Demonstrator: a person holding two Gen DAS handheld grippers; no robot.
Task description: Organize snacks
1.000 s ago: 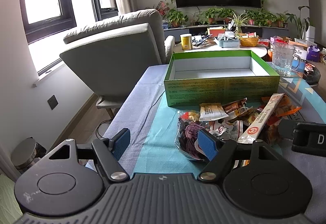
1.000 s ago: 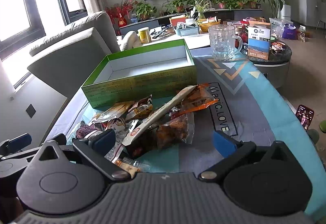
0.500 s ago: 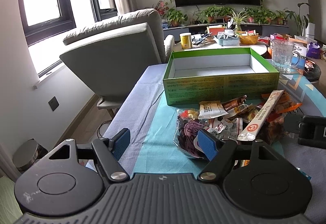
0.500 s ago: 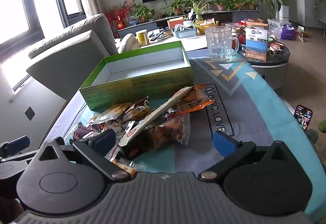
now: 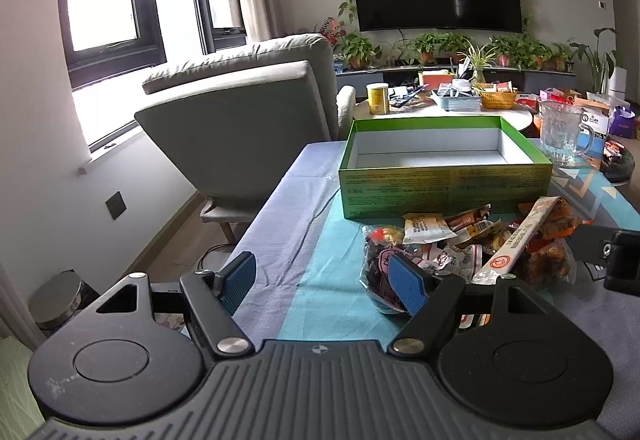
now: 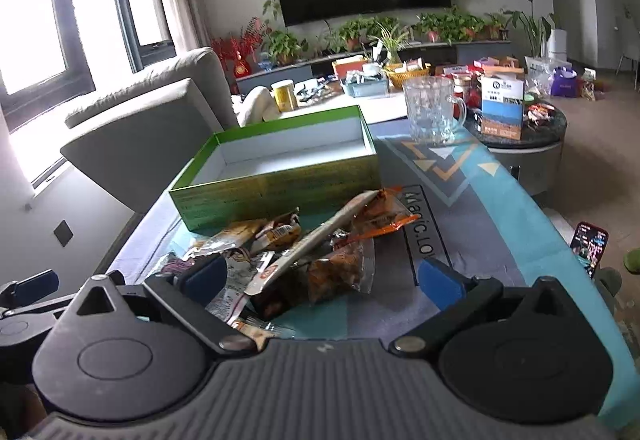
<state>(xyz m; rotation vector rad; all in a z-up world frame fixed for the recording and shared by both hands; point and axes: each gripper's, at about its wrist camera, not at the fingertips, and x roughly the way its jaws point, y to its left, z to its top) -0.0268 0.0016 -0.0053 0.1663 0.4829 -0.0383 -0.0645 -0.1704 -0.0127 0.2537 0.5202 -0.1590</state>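
On the table's patterned cloth (image 5: 304, 240), a heap of snack packets (image 5: 460, 244) lies just in front of an open green box (image 5: 440, 188), whose white inside holds nothing visible. A long pale stick packet (image 6: 304, 244) lies slantwise over the top of the heap, with orange wrappers (image 6: 380, 218) beside it toward the printed lettering on the cloth. The left gripper (image 5: 320, 278) hangs low over the near edge of the table with its jaws spread wide and nothing between them; its right blue pad (image 5: 406, 282) stands in front of a dark red packet (image 5: 380, 276) at the heap's near left side, though contact cannot be judged. The right gripper (image 6: 320, 274) is likewise released, its jaws wide apart over the near side of the heap, gripping none of the packets. A glass mug (image 6: 432, 112) stands past the box's far right corner, and a grey armchair (image 5: 240, 128) sits beyond the table's left edge.
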